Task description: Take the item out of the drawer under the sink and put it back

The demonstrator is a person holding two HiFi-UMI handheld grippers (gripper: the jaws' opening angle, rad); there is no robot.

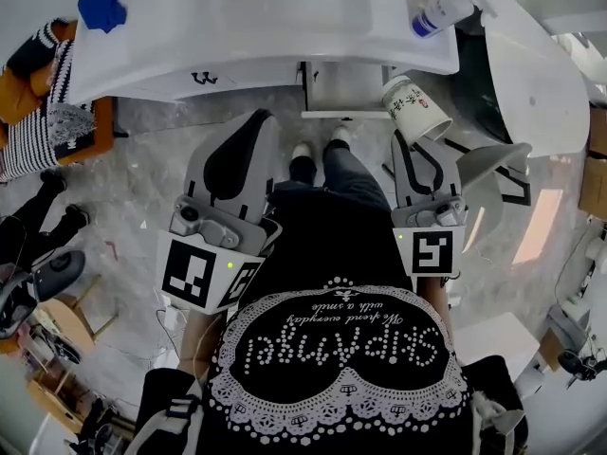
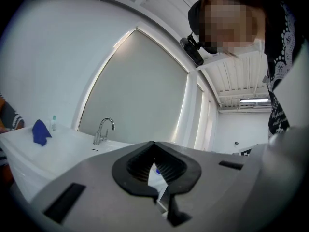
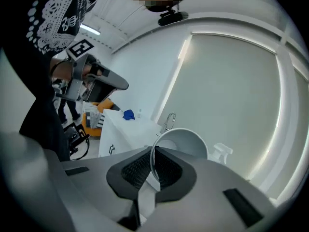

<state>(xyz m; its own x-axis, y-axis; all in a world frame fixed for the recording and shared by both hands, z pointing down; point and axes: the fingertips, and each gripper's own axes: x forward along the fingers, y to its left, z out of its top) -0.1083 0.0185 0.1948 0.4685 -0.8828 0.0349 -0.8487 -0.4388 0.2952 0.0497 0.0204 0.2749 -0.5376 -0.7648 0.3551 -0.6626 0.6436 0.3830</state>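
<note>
My right claw [image 3: 152,152] pinches the rim of a white printed paper cup [image 1: 414,107], so the take-out half looks done.
The cup hangs before the white sink cabinet [image 1: 285,28]. My left claw [image 2: 154,145] is pressed together and empty. I judge that returning the cup is what's left.

left gripper [image 2: 154,145] jaws together, faucet [image 2: 103,130], blue cloth [image 2: 40,132] on sink [image 2: 67,146]

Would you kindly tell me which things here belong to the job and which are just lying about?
Job: paper cup, held at its rim by the right gripper; sink cabinet.
Lying about: blue cloth; spray bottle; tap.
</note>
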